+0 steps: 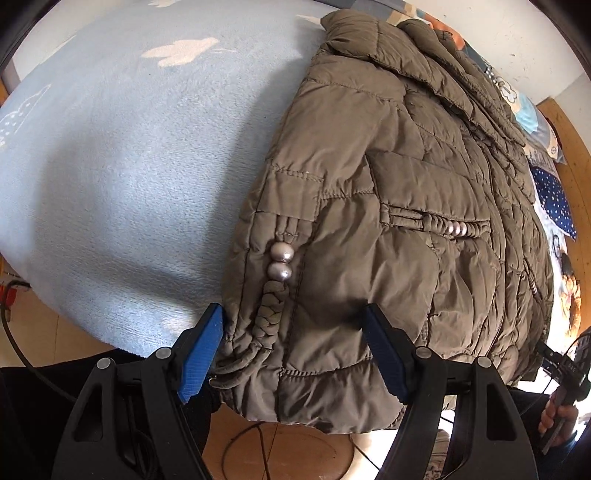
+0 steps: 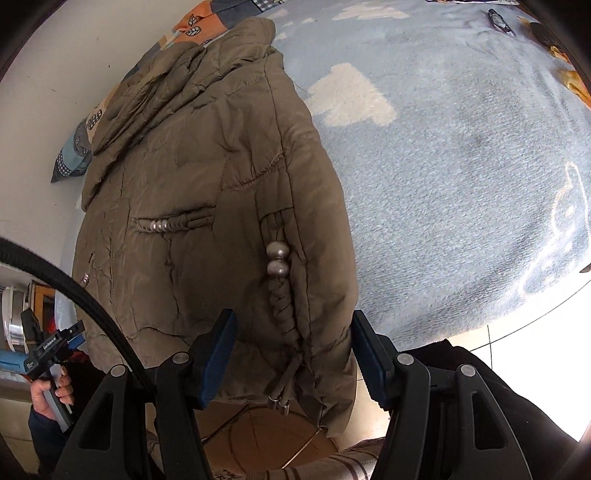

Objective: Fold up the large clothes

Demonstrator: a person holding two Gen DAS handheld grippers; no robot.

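An olive-brown quilted jacket lies front up on a light blue blanket, its hem hanging over the bed's near edge. My left gripper is open and points down at one hem corner. Its blue pads stand either side of a sleeve cuff with a braided cord and two silver beads. My right gripper is open astride the other cuff, which carries the same beads. Each wrist view catches the other gripper in a hand at its lower edge.
Patterned pillows lie beyond the jacket against a white wall. A pair of glasses rests far off on the blanket. Below the bed edge are a wooden floor and loose cables. A black ribbed hose crosses the right wrist view.
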